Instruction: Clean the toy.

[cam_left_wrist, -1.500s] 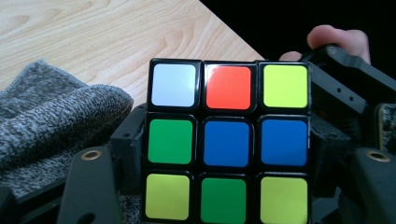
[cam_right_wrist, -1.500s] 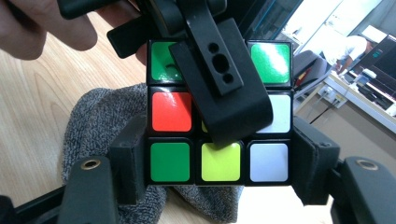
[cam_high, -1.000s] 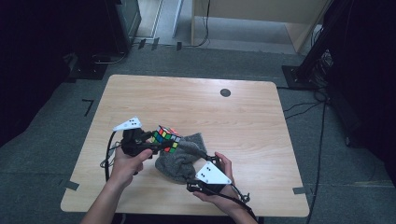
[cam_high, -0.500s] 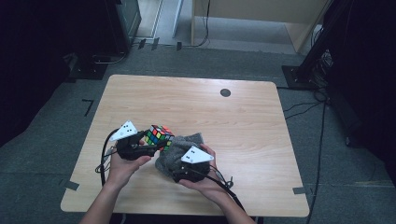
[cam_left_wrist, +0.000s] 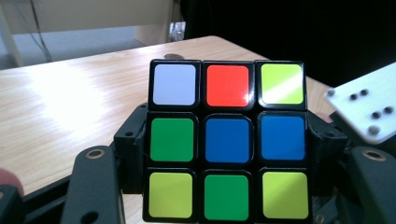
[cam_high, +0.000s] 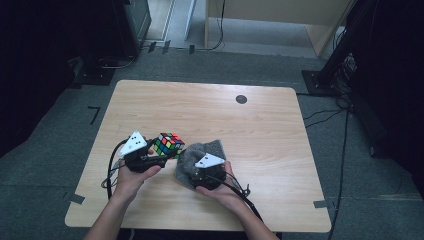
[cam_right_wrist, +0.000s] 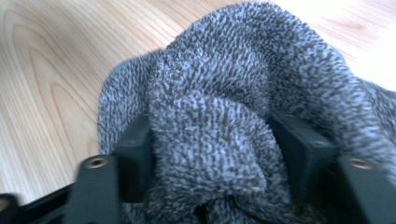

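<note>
Now we hold the puzzle cube [cam_left_wrist: 227, 140] clamped in the left gripper [cam_high: 156, 159] above the table's [cam_high: 260, 130] near left, while the right gripper [cam_high: 200, 167], its jaws just closing, pinches the grey cloth [cam_right_wrist: 219, 116] beside it; we should bunch enough cloth to wipe the cube's faces firmly.

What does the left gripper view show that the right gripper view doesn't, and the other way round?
Left gripper view: a colourful plastic puzzle cube, its white, red, yellow-green, green and blue squares facing the camera, clamped between that gripper's black fingers. Right gripper view: a fuzzy grey knitted cloth, a fold of it pinched between that gripper's fingers, which have just been closing. Both share the light wooden table beneath and a pair of black fingers rising from the bottom edge.
</note>
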Demonstrator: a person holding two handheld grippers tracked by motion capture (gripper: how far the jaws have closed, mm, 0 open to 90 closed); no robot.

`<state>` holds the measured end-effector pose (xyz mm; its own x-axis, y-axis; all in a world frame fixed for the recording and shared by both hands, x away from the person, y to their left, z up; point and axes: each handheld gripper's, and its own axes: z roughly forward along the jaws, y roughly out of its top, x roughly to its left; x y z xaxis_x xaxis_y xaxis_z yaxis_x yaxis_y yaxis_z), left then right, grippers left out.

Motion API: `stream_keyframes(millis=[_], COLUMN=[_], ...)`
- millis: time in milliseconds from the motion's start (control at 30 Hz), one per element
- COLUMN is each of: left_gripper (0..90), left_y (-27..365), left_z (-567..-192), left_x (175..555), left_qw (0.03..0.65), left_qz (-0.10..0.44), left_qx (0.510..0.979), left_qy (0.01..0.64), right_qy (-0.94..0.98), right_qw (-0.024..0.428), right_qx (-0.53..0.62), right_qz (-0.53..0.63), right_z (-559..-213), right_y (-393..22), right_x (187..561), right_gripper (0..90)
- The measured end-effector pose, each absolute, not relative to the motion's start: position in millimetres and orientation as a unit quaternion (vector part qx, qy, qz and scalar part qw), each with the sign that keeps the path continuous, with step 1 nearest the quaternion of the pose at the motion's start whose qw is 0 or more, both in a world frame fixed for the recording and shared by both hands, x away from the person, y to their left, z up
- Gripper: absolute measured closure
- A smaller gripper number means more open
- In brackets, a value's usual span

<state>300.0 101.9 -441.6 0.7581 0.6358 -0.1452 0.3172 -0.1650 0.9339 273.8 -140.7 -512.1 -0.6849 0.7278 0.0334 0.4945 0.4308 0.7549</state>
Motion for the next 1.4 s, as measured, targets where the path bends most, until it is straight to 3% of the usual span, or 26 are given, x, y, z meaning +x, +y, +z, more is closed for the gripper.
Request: stream_keyframes(millis=[133, 300, 400, 533, 667, 700, 933, 1233, 1400], left_gripper=[34.1, 34.0, 34.0, 34.0, 33.9, 33.9, 34.0, 34.1, 34.1], left_y=[96, 79, 76, 73, 71, 66, 46, 41, 47], left_z=[-444, -446, -440, -437, -443, -448, -453, -454, -452], left_x=[300, 297, 297, 299, 297, 295, 274, 266, 271], left_qw=[0.558, 0.543, 0.567, 0.571, 0.58, 0.567, 0.551, 0.546, 0.561], left_qz=[0.137, 0.132, 0.096, 0.102, 0.101, 0.108, 0.139, 0.139, 0.131], left_qx=[0.758, 0.776, 0.767, 0.767, 0.76, 0.771, 0.803, 0.814, 0.802], left_qy=[0.308, 0.293, 0.284, 0.274, 0.276, 0.271, 0.18, 0.142, 0.159], right_qy=[0.834, 0.838, 0.828, 0.798, 0.76, 0.739, 0.708, 0.722, 0.738], right_qw=[0.143, 0.161, 0.152, 0.151, 0.154, 0.176, 0.192, 0.164, 0.185], right_qx=[0.368, 0.366, 0.384, 0.417, 0.417, 0.4, 0.341, 0.358, 0.39], right_qz=[0.385, 0.371, 0.38, 0.409, 0.474, 0.514, 0.588, 0.569, 0.519], right_z=[-514, -513, -509, -496, -458, -439, -405, -423, -439], right_y=[-151, -164, -175, -193, -213, -218, -212, -199, -204], right_x=[274, 269, 271, 273, 261, 252, 237, 245, 254], right_gripper=[49.4, 69.5, 74.7, 75.6, 75.7, 75.7, 75.2, 75.0, 75.2])
